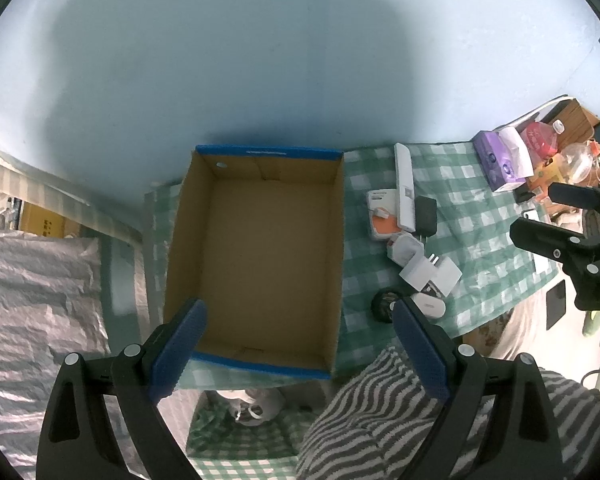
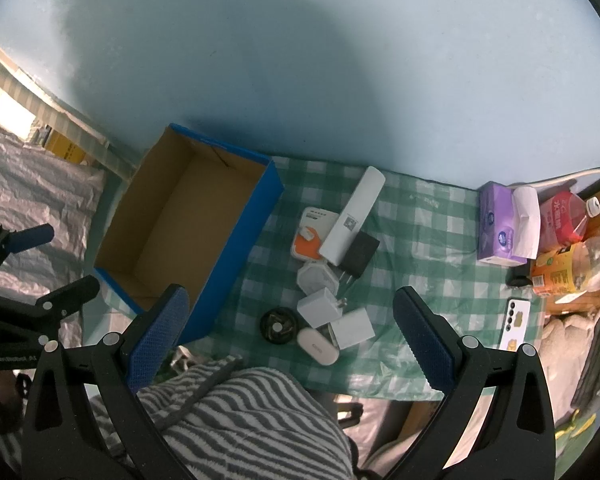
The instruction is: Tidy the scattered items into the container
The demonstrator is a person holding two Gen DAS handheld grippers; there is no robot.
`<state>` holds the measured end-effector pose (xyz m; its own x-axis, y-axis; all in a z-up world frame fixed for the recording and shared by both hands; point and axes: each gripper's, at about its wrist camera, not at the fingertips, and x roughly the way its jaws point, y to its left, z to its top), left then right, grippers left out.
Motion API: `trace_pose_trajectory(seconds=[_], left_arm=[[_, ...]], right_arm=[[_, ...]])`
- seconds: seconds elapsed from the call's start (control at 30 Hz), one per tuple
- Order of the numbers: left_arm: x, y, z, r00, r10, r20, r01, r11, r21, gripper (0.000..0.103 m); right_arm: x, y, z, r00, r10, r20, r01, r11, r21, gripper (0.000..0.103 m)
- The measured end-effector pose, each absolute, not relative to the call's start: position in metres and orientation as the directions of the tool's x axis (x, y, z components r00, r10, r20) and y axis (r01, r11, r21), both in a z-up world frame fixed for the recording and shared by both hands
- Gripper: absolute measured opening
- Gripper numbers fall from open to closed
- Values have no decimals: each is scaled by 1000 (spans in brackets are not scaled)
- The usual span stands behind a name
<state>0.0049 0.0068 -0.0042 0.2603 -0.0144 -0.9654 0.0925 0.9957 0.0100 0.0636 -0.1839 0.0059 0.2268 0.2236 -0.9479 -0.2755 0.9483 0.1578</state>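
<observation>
Table (image 2: 440, 216) covered by green checked cloth, seen centre-right of right wrist view. Blue cardboard box (image 1: 256, 256) seen centre of left wrist view, inside bare. Scattered items clustered right of box: long white box (image 2: 352, 216) laid over orange-white pack (image 2: 312, 236) and black charger (image 2: 360, 254); white adapters (image 2: 320, 306) below; black round item (image 2: 278, 326) and white case (image 2: 318, 346) lowest. Left tongs (image 1: 298, 348) held apart, nothing gripped, over box's near edge. Right tongs (image 2: 290, 338) held apart, nothing gripped, over cluster.
</observation>
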Motion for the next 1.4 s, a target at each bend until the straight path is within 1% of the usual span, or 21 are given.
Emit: trace_pose_trajectory(seconds=[0.5, 0.8, 0.9, 1.13, 1.4], left_arm=[[15, 43, -15, 254, 36, -967, 96, 993, 62, 95], [30, 81, -32, 239, 57, -969, 77, 994, 78, 95], [35, 95, -42, 232, 59, -971, 73, 994, 78, 95], [46, 125, -82, 183, 109, -977, 61, 991, 122, 95], [50, 148, -129, 116, 133, -984, 65, 988, 142, 95]], right_arm=[[64, -180, 1, 226, 230, -947, -300, 941, 157, 102], [75, -179, -16, 214, 269, -939, -338, 922, 187, 102], [79, -179, -23, 210, 273, -939, -354, 916, 187, 102], [89, -181, -43, 190, 292, -938, -366, 907, 208, 102], [94, -189, -86, 157, 257, -953, -359, 914, 188, 102]])
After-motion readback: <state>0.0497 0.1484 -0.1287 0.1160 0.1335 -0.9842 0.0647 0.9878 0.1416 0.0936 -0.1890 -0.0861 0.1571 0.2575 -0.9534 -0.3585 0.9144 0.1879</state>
